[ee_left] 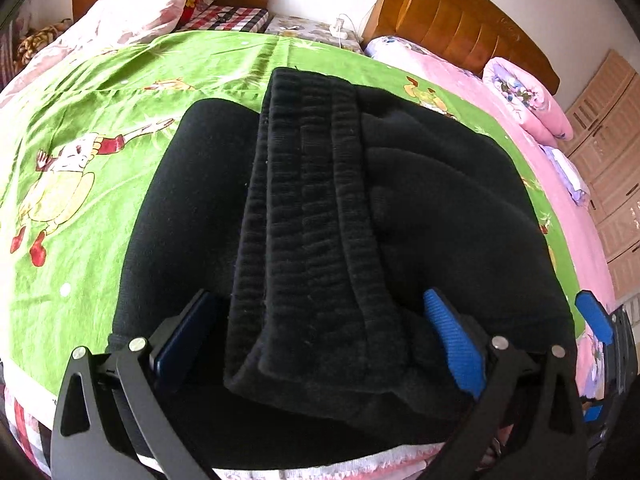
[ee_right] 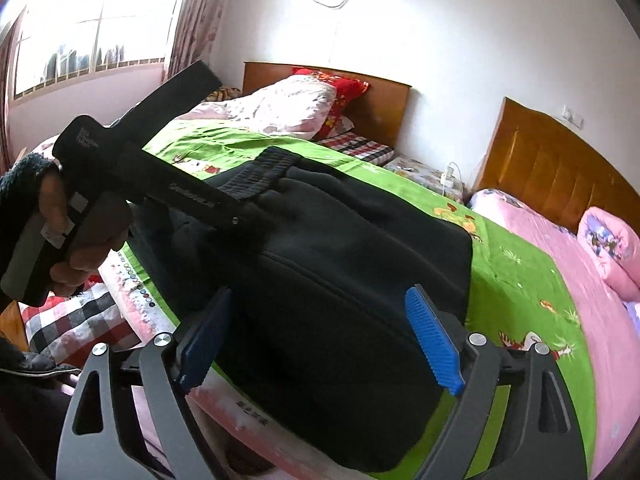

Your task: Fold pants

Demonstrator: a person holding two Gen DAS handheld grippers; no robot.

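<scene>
Black pants (ee_left: 360,208) lie folded in a thick stack on the green cartoon bedsheet (ee_left: 80,152), with the ribbed elastic waistband (ee_left: 304,208) on top running away from me. My left gripper (ee_left: 320,320) is open, its blue pads on either side of the waistband's near end, just above the cloth. My right gripper (ee_right: 320,320) is open over the near right part of the same folded pants (ee_right: 340,260), its blue pads spread wide above the fabric. The left gripper's black body and the hand holding it show in the right wrist view (ee_right: 80,208).
The bed's near edge with a checked cover (ee_right: 72,320) is just below the pants. A pink quilt (ee_right: 600,320) lies to the right, pillows (ee_left: 132,12) and wooden headboards (ee_left: 460,20) at the far side. Wooden drawers (ee_left: 608,184) stand right.
</scene>
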